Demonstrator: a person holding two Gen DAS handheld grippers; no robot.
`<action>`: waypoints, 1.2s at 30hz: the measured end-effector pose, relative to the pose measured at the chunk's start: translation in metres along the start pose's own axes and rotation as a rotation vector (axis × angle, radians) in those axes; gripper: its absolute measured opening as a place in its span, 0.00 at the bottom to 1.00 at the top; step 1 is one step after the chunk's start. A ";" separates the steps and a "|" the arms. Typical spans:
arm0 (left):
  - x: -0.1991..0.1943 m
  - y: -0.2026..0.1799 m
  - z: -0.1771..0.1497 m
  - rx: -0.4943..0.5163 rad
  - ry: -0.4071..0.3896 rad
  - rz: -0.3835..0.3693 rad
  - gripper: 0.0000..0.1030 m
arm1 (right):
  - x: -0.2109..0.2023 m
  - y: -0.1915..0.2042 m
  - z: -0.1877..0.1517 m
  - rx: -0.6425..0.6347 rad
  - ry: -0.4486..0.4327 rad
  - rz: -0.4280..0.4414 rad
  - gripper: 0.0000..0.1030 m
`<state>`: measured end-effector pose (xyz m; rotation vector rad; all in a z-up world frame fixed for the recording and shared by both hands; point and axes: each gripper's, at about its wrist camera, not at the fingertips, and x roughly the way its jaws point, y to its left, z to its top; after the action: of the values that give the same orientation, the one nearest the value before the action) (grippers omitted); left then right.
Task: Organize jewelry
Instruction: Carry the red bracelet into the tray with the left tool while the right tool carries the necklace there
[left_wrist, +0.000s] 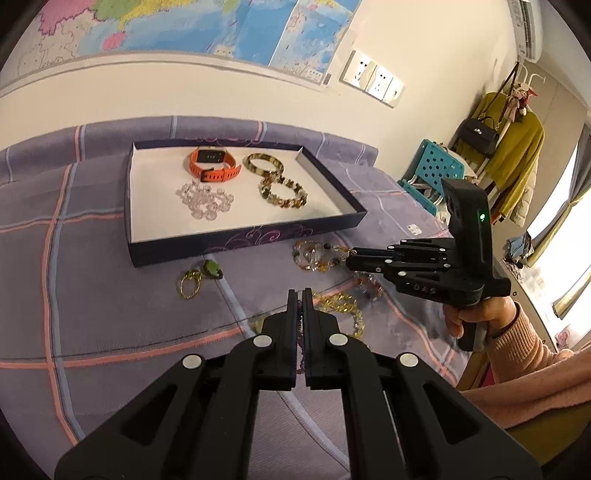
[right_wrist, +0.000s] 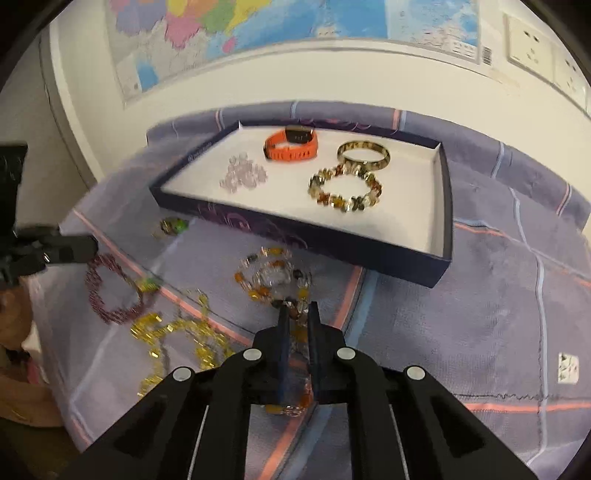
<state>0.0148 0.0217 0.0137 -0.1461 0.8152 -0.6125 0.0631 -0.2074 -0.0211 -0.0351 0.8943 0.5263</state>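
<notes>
1. The left gripper (left_wrist: 299, 295) has its fingers together on a thin strand of purple beads, the purple bracelet (right_wrist: 110, 291), which lies on the lilac checked bedcover (left_wrist: 110, 325).
2. The right gripper (right_wrist: 297, 314) is clamped on the amber-and-clear bead bracelet (right_wrist: 273, 277); the loop lies flat, its length running away from the fingers toward the tray.
3. Beside it sprawls a yellow bead chain (right_wrist: 177, 332), stretched roughly left to right.
4. Near the tray's front wall sit a small gold chain (left_wrist: 190, 282) and a green pendant (left_wrist: 211, 268).
5. The dark tray (left_wrist: 240, 240), printed with purple swirls, has its long side facing the grippers; no writing on it is readable.
6. Inside lie a clear bead bracelet (left_wrist: 205, 201), a brown butterfly bracelet (left_wrist: 282, 192), a tortoiseshell bangle (left_wrist: 264, 164) and an orange watch (left_wrist: 212, 164), its screen text too small to read.
7. A map (right_wrist: 258, 29) hangs on the wall; its labels are illegible.
</notes>
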 end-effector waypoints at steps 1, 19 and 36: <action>-0.001 -0.001 0.002 0.003 -0.004 -0.001 0.03 | -0.006 -0.001 0.002 0.011 -0.019 0.012 0.08; -0.032 -0.014 0.059 0.081 -0.122 0.011 0.03 | -0.100 0.006 0.062 0.014 -0.288 0.096 0.03; -0.029 -0.006 0.109 0.103 -0.176 0.067 0.03 | -0.137 0.013 0.134 -0.044 -0.448 0.076 0.03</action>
<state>0.0749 0.0213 0.1094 -0.0766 0.6150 -0.5687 0.0861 -0.2211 0.1690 0.0749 0.4470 0.5956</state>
